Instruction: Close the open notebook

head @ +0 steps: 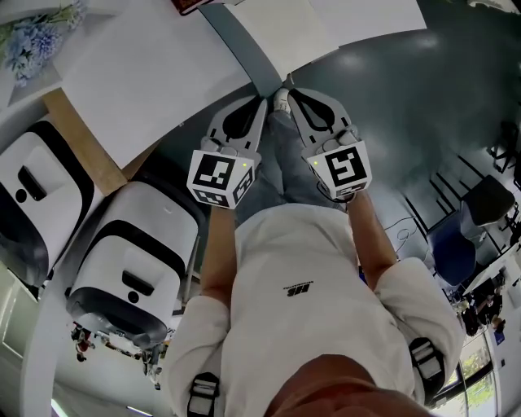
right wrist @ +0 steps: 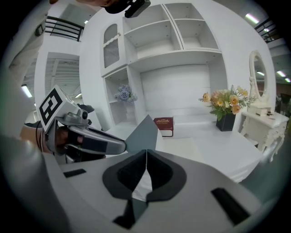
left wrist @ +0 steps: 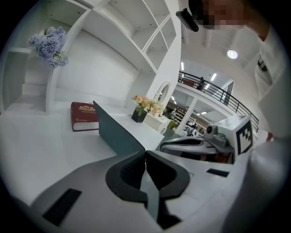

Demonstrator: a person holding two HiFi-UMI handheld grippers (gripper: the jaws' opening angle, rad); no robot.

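Jaws pressed together on left gripper (left wrist: 145, 152) and right gripper (right wrist: 146, 150), held side by side.
Open notebook (left wrist: 116, 134) stood just beyond both tips, teal cover raised at a tilt, pale page (right wrist: 182, 146) flat ahead of the right one; red book (left wrist: 84, 116) lay farther beyond.

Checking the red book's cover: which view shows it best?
The left gripper view: the red book lies large and unblocked, gold print on its cover. The right gripper view shows it smaller; the head view catches only a corner at the top edge.
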